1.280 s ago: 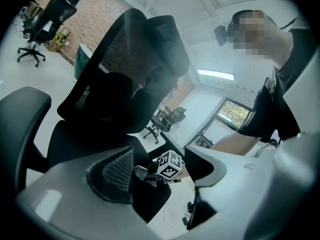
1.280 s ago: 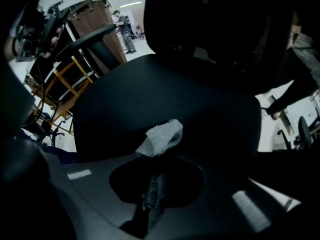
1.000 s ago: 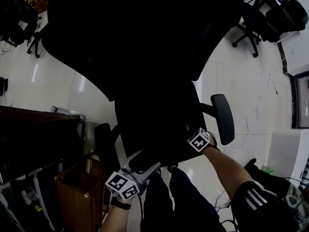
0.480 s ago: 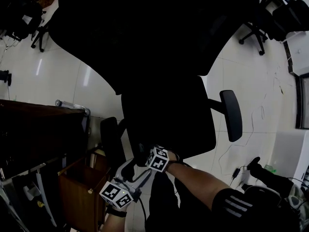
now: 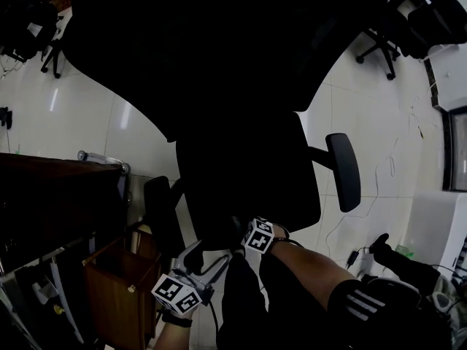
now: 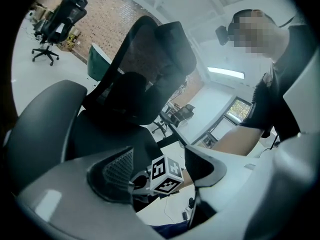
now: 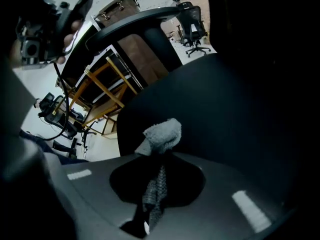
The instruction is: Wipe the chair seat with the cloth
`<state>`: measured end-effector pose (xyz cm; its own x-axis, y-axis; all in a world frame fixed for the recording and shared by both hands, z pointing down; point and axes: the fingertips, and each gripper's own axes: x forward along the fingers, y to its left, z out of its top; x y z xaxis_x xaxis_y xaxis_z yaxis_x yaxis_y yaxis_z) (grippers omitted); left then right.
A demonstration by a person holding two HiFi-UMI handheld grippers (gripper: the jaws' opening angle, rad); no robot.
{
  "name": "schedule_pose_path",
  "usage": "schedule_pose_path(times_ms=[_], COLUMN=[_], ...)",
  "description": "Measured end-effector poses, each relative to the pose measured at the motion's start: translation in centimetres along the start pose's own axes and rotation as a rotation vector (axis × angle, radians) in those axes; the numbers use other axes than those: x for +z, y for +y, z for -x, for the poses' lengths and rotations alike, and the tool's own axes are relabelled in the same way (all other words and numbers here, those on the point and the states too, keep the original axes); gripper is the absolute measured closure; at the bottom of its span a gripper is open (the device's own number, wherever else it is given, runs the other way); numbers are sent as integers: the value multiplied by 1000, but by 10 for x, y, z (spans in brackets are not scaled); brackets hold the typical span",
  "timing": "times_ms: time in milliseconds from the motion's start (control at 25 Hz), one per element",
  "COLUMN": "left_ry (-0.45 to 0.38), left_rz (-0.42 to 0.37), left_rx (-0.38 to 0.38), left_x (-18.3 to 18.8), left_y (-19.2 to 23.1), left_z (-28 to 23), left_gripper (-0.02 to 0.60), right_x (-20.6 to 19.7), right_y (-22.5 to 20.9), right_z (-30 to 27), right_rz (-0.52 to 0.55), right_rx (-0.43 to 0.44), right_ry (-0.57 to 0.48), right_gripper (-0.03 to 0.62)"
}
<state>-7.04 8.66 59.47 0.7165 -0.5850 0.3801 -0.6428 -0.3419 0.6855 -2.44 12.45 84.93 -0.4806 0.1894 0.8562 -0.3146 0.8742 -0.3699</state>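
The black office chair's seat [image 5: 248,170] fills the middle of the head view. My right gripper [image 5: 241,230] is at the seat's front edge, shut on a grey cloth [image 7: 161,133] that bunches out past its tips against the dark seat [image 7: 225,104]. In the head view the cloth is lost in the dark. My left gripper [image 5: 208,259] hangs below the seat's front left corner, open and holding nothing. In the left gripper view, the left gripper [image 6: 160,166] frames the right gripper's marker cube [image 6: 165,176].
Two armrests [image 5: 343,170] [image 5: 160,221] flank the seat, and the tall backrest [image 5: 219,42] rises behind it. A wooden cabinet [image 5: 117,290] and a dark desk [image 5: 51,203] stand at the left. Other office chairs [image 5: 387,35] and floor cables [image 5: 350,224] lie to the right.
My right gripper swept left along the seat's front edge with the cloth, then came back a little to the right. The left gripper has hardly moved.
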Motion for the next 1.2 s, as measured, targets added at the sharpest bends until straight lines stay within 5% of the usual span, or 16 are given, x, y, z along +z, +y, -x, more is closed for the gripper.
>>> schedule_pose_path(times_ms=[160, 320, 560, 840, 1000, 1200], left_ry=[10, 22, 43, 30, -20, -111], left_rz=[-6, -16, -35, -58, -82, -142], left_rx=[-37, -75, -117, -104, -87, -71], left_x=[-1, -1, 1, 24, 60, 114], left_y=[-11, -28, -52, -71, -98, -148], left_z=[-19, -40, -59, -58, -42, -9], left_gripper=[238, 238, 238, 238, 238, 238], right_x=[-76, -143, -180, -97, -2, 76], right_y=[-41, -81, -99, -80, -59, -19], right_z=[43, 97, 139, 171, 251, 359], right_rz=[0, -134, -314, -436, -457, -360], right_rx=[-74, -167, -258, -202, -133, -77], right_ry=[84, 114, 94, -228, -530, -757], right_gripper=[565, 565, 565, 565, 565, 565])
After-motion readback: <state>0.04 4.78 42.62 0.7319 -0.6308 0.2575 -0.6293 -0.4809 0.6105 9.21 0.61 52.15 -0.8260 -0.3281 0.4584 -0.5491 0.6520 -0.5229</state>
